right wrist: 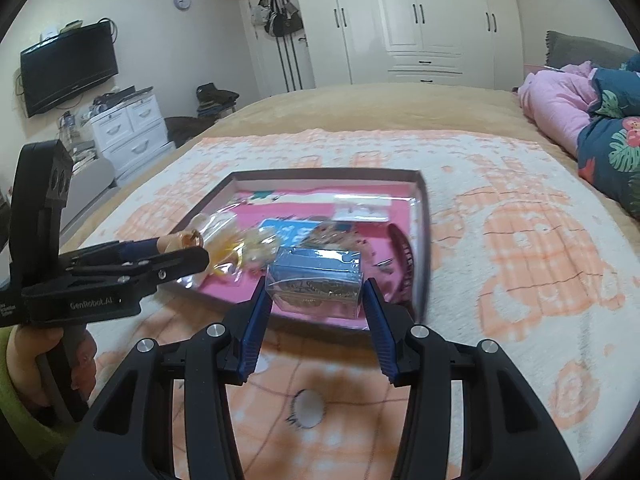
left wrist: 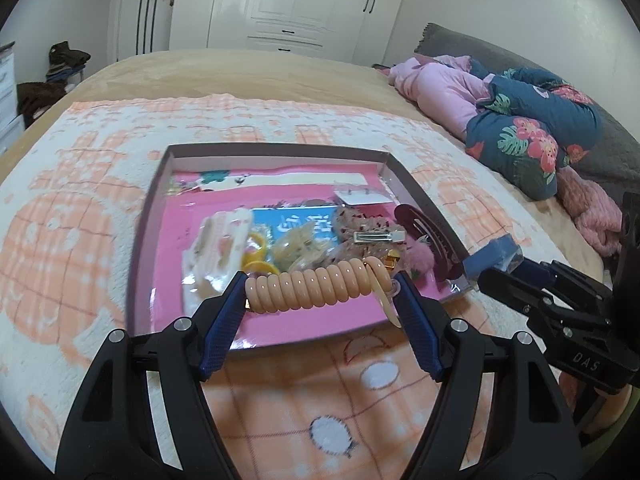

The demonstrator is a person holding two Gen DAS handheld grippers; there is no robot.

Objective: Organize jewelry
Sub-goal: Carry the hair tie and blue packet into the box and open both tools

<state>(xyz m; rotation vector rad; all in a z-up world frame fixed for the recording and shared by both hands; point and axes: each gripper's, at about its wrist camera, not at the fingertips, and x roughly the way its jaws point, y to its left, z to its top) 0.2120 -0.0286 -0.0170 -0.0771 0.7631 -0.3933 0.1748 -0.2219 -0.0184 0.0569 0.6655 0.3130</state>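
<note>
My left gripper (left wrist: 322, 288) is shut on a peach coiled hair tie (left wrist: 316, 286), holding it by its ends above the near edge of a shallow tray (left wrist: 148, 216) with a pink liner. The tray holds several hair clips, a dark oval clip (left wrist: 424, 236) and small packets. My right gripper (right wrist: 316, 292) is shut on a small clear box with a blue insert (right wrist: 316, 280), above the tray's near right part (right wrist: 424, 240). The right gripper also shows in the left wrist view (left wrist: 496, 256). The left gripper shows in the right wrist view (right wrist: 176, 248).
The tray lies on an orange and white blanket (left wrist: 80, 208) on a bed. Pink and floral bedding (left wrist: 520, 120) is piled at the right. White wardrobes (right wrist: 420, 20) stand behind, with a TV (right wrist: 68, 68) and white drawers (right wrist: 128, 128) at the left.
</note>
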